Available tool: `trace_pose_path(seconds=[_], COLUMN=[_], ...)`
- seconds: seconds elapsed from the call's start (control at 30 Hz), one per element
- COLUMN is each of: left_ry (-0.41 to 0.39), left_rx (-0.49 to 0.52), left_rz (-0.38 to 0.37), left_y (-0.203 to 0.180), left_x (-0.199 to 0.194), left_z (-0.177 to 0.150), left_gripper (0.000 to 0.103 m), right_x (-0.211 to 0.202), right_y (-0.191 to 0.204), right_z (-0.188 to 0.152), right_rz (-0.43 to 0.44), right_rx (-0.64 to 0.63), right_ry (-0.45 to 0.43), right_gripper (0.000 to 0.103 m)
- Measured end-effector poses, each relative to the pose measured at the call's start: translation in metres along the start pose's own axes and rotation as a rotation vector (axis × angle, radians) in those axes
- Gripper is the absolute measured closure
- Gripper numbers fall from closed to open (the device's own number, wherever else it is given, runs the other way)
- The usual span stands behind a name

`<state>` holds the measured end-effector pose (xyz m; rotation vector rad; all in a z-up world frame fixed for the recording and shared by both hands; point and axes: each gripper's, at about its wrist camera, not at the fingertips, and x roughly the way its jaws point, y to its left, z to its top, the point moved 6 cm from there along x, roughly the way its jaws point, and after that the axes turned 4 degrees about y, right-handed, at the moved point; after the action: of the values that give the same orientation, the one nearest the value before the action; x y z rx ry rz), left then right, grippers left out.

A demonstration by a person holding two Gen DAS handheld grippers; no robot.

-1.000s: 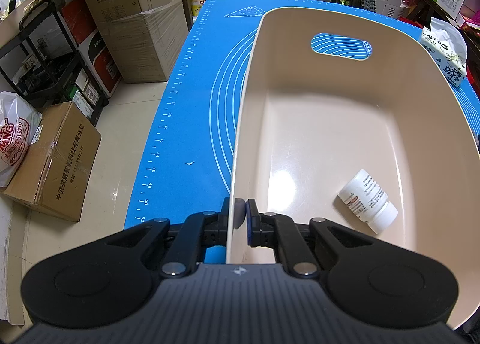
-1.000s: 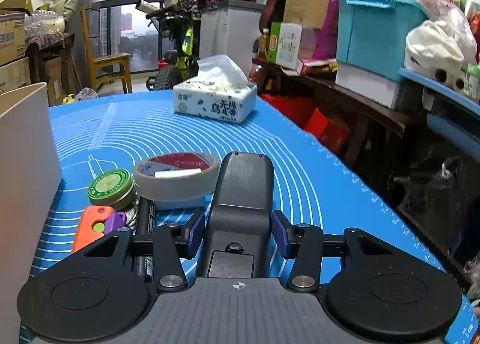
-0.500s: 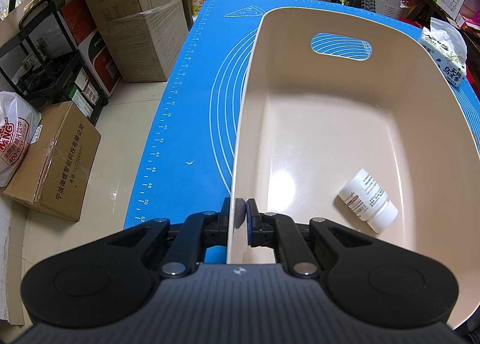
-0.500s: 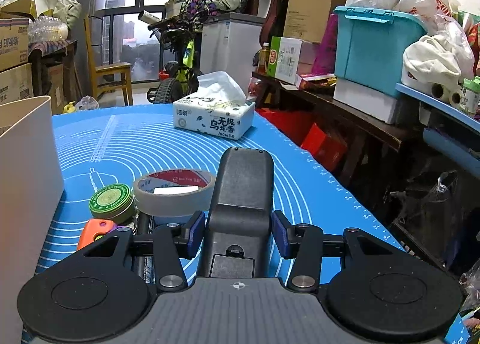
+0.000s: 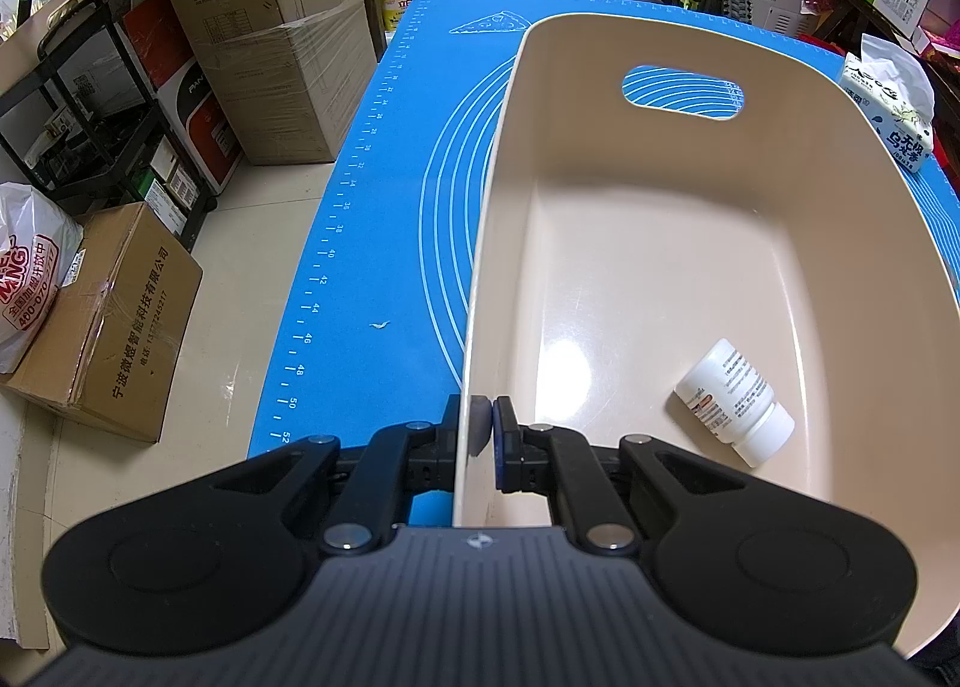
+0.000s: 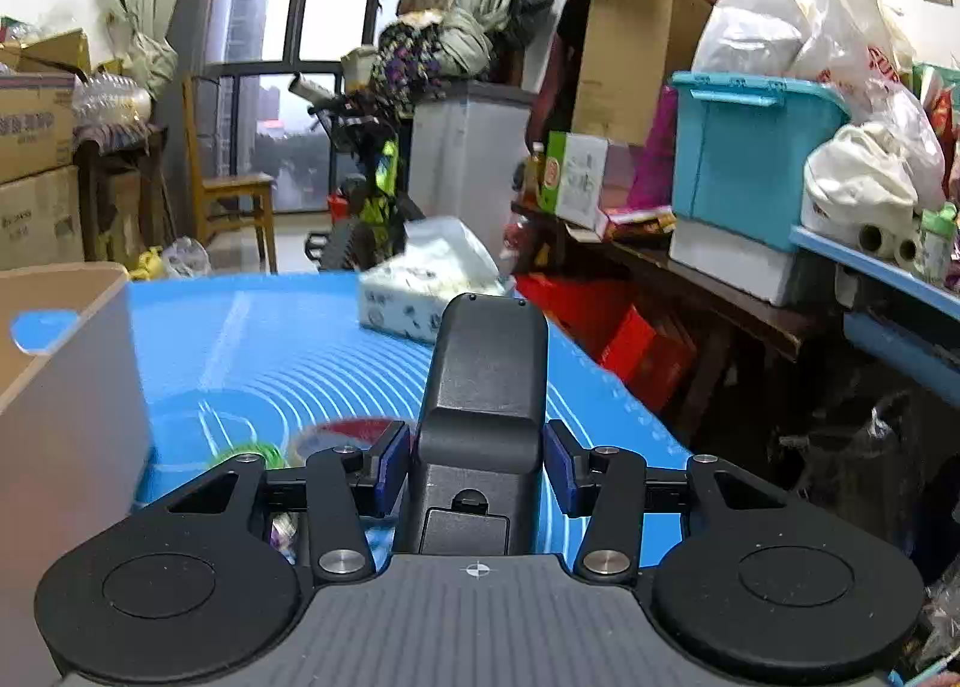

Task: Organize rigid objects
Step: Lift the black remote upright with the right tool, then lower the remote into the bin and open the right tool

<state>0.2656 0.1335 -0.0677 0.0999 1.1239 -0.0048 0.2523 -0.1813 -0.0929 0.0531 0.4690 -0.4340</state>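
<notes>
My left gripper [image 5: 483, 432] is shut on the near rim of a beige plastic bin [image 5: 690, 219] that stands on the blue mat [image 5: 384, 219]. A white pill bottle [image 5: 733, 400] lies on its side inside the bin. My right gripper [image 6: 478, 465] is shut on a dark grey remote control [image 6: 486, 387] and holds it raised above the mat [image 6: 288, 345]. Below it a roll of tape [image 6: 342, 435] and a green tin [image 6: 246, 454] show partly, blurred. The bin's wall [image 6: 66, 387] is at the left.
A tissue box [image 6: 426, 282] sits at the mat's far side, also in the left wrist view [image 5: 894, 111]. Cardboard boxes [image 5: 252, 57] and a black rack [image 5: 96, 111] stand on the floor left of the table. Shelves with a teal crate [image 6: 750, 153] stand at the right.
My right gripper has lifted the remote well above the mat; the tape, tin and orange object have dropped low in its view. The left gripper has not moved.
</notes>
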Motion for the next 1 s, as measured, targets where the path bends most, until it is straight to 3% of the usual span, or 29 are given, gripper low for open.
trace_pose_path(seconds=[0.27,0.63,1.0], left_ry=[0.000,0.000,-0.001], left_rx=[-0.001,0.000,0.003], left_rz=[-0.001,0.000,0.004], left_y=[0.000,0.000,-0.001], left_x=[0.000,0.000,0.001], left_z=[0.000,0.000,-0.001], left_gripper=[0.092,0.092,0.092], right_x=[-0.023,-0.051,-0.064], right_y=[0.020,0.088,0.174], right_z=[0.036,0.078,0.065], right_rz=[0.104,0.339,0.528], right_rx=[0.014,-0.074,-0.185], right_ry=[-0.062,-0.086,0.036], right_gripper=[0.049,0.049,0.049])
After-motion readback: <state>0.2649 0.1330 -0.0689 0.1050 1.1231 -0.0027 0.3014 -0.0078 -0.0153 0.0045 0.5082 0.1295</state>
